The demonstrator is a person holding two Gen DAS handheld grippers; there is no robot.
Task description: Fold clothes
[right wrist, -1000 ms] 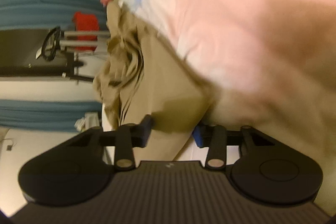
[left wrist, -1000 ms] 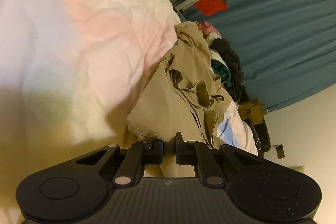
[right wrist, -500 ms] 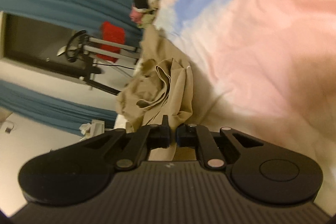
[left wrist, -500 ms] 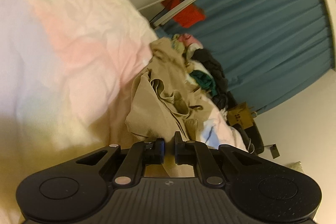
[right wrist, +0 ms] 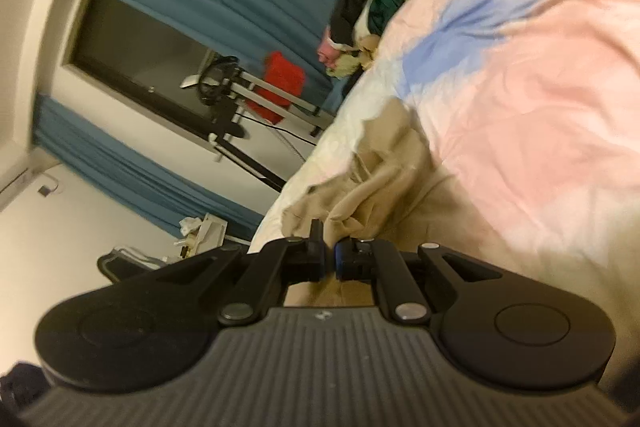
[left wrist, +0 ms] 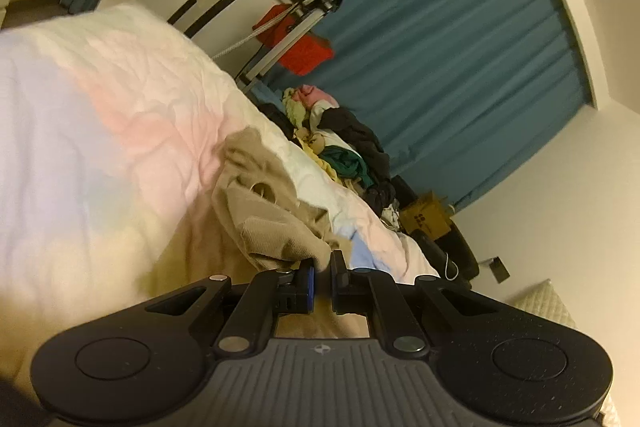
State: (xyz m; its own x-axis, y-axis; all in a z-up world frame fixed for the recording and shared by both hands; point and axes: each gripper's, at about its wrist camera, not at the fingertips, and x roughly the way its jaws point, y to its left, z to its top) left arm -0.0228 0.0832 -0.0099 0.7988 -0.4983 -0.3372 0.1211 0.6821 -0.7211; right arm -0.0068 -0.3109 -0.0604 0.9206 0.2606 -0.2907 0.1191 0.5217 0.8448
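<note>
We see both grippers pinching the tan garment (left wrist: pixel 264 211) on the pastel bedspread (left wrist: pixel 100 131). A second ago the right gripper (right wrist: pixel 327 259) gaped; now it and the left gripper (left wrist: pixel 322 269) are nearly closed on cloth, lifting it, probably to spread before folding.

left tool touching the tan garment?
Touching. The left wrist view shows the left tool with its fingers closed on a fold of the tan garment, cloth pinched between them.
</note>
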